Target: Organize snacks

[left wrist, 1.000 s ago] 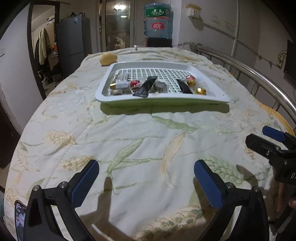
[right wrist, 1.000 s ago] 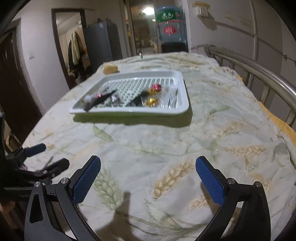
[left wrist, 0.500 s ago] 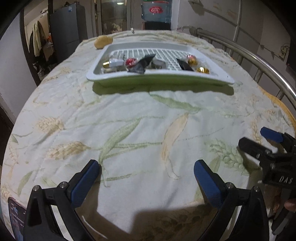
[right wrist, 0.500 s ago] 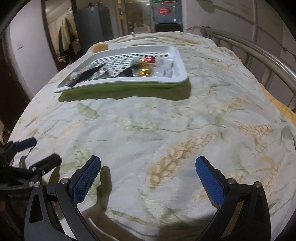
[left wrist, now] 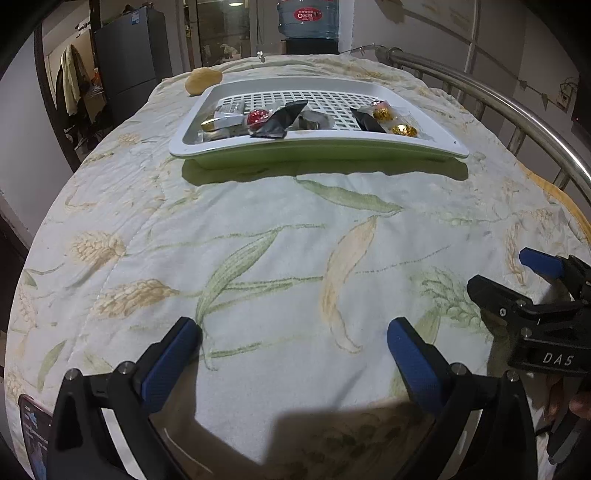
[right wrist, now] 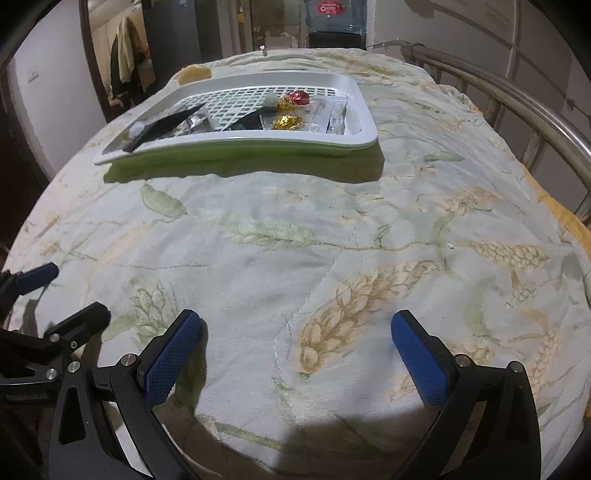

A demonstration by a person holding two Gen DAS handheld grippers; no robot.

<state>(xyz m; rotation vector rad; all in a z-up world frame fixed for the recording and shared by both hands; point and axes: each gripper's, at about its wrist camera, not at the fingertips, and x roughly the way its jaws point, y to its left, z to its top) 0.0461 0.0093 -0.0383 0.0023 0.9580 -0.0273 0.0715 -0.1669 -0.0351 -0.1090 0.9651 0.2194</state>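
Note:
A white slotted tray on a green base sits far ahead on the quilt and holds several wrapped snacks: a black packet, a red foil ball, gold foil balls and silver packets. The tray also shows in the right wrist view. My left gripper is open and empty, low over the quilt near the front edge. My right gripper is open and empty beside it. Each gripper shows at the side of the other's view.
The patterned quilt covers the bed. A metal rail runs along the right side. A yellow round object lies behind the tray's left corner. A water dispenser and a dark cabinet stand beyond.
Both grippers have stayed open and empty. Both views have tilted down and up a little over the quilt; the tray and snacks have not moved.

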